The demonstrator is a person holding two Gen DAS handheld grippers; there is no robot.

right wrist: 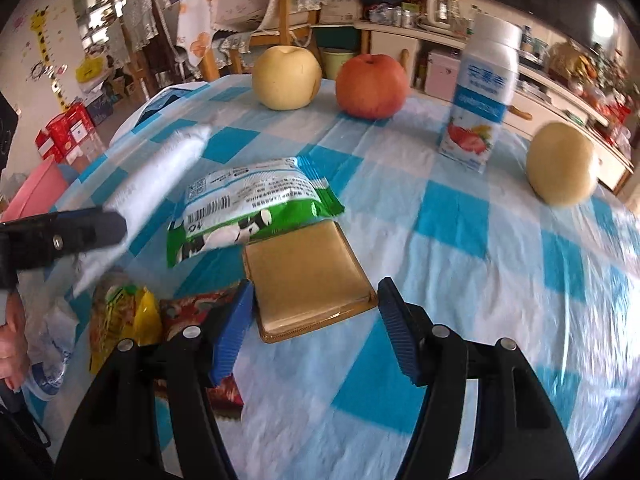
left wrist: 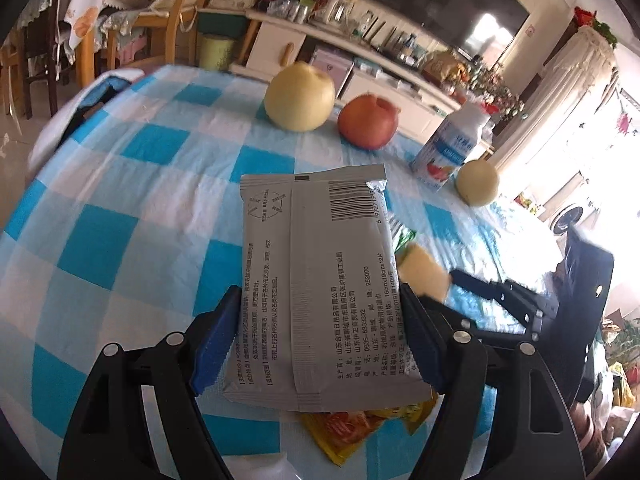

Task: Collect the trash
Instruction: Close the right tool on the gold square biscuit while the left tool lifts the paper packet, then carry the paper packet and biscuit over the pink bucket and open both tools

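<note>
Nearest to us in the left wrist view, the left gripper [left wrist: 316, 340] has its two blue pads clamped on the sides of a grey printed packet [left wrist: 320, 280], which it holds above the blue-and-white checked tablecloth [left wrist: 120, 208]. Under the packet's lower edge we see a yellow-orange wrapper [left wrist: 352, 436] lying on the cloth.

In the right wrist view, the right gripper [right wrist: 316, 328] has its fingers apart, one on each side of the near end of a flat tan packet [right wrist: 308, 276]; whether the pads touch it we cannot tell. Left of that gripper lie a red wrapper [right wrist: 192, 308] and a yellow snack bag [right wrist: 120, 320]. Just beyond the tan packet, overlapping its far edge, sits a green-and-white wrapper [right wrist: 248, 208] (barcode side up). A white plastic bag [right wrist: 160, 172] stretches to its left.

Farther back on the cloth stand a yellow pear [right wrist: 286, 78], a red apple [right wrist: 372, 86], a white milk bottle [right wrist: 484, 92] and a second pear [right wrist: 562, 164], each apart from the next.
</note>
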